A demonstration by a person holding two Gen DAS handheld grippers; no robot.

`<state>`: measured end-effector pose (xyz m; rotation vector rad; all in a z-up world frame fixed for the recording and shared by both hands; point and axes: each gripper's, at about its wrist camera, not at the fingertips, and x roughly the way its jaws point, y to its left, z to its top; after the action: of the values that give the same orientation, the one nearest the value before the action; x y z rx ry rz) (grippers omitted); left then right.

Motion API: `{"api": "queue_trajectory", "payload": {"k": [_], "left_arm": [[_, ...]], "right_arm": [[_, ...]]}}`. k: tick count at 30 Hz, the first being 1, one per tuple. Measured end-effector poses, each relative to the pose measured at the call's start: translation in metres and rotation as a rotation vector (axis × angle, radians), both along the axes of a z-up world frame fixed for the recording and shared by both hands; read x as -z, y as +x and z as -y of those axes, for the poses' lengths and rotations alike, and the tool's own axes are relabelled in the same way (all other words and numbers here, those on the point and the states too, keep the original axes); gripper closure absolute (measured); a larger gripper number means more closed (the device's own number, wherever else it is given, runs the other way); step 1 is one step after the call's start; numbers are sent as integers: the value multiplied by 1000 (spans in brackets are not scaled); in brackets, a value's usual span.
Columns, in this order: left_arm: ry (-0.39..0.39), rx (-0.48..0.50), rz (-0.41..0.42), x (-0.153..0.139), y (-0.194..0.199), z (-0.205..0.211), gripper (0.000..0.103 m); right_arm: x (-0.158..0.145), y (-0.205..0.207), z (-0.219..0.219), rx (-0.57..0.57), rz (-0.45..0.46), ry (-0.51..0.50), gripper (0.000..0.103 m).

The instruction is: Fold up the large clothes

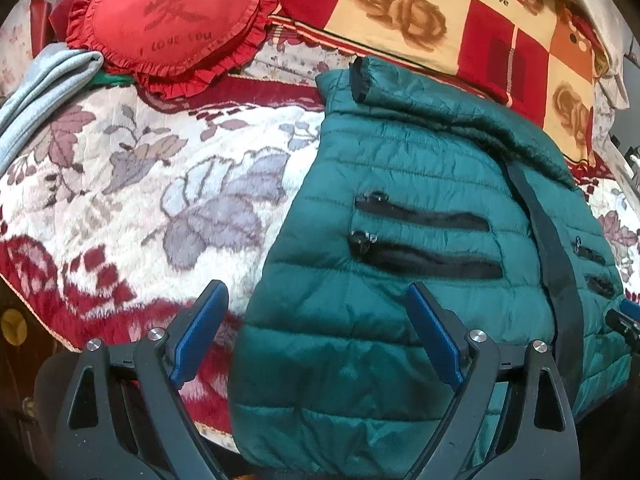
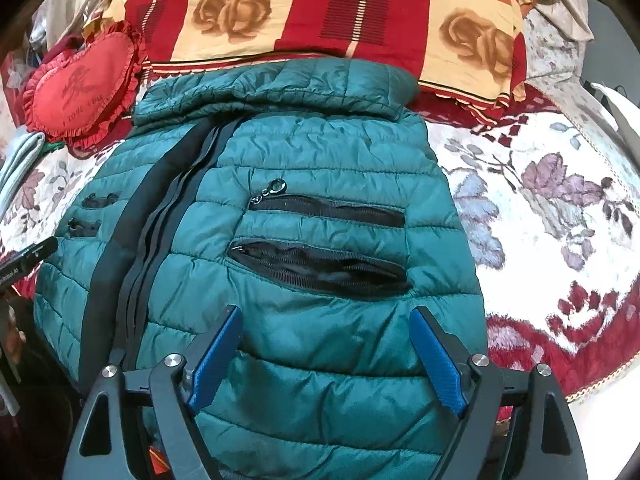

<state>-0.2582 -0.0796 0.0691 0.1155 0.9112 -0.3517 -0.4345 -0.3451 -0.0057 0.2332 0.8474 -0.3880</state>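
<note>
A dark green quilted puffer jacket [image 2: 304, 320] lies front-up on the bed, its collar end toward the pillows and its hem toward the cameras. The sleeves look folded across the top, one black-trimmed cuff [image 1: 360, 80] showing at the upper left in the left wrist view. A black front zipper [image 2: 160, 216] runs down the middle, not fully closed, its tape wavy. Each front panel carries two black zipped pockets; the lower pocket [image 2: 320, 268] on the right panel gapes open, while the one above it is shut with a ring pull.

The left tool [image 1: 316, 320] stands wide open over the jacket's left edge near the hem, one blue pad above the blanket and the other above the green fabric; it grips nothing. The right tool [image 2: 326, 340] is also spread wide, both blue pads over the right panel just below the open pocket, with nothing clamped between them. Whether either tool's tips actually touch the fabric is hard to tell from these angles.

The bed is covered by a fleecy floral blanket [image 1: 140, 184] in cream, mauve and dark red. At its head lie a red, orange and cream checked pillow [image 2: 320, 12] with rose prints and a red heart-shaped cushion [image 1: 168, 20] with a frilled edge. A folded grey garment [image 1: 44, 88] rests beside the cushion.
</note>
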Motion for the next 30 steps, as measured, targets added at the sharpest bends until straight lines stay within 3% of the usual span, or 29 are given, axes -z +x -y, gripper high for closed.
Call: {"api": "queue_trajectory", "payload": {"k": [18,30], "left_arm": [[-47,-4,-98,14,-12,-24,13],[-82,-34,-160,21,-9,-43,13]], "right_arm": [[-1,-33,10,32,-24,13,19],[14,-61,40,86,-54,122,16]]}}
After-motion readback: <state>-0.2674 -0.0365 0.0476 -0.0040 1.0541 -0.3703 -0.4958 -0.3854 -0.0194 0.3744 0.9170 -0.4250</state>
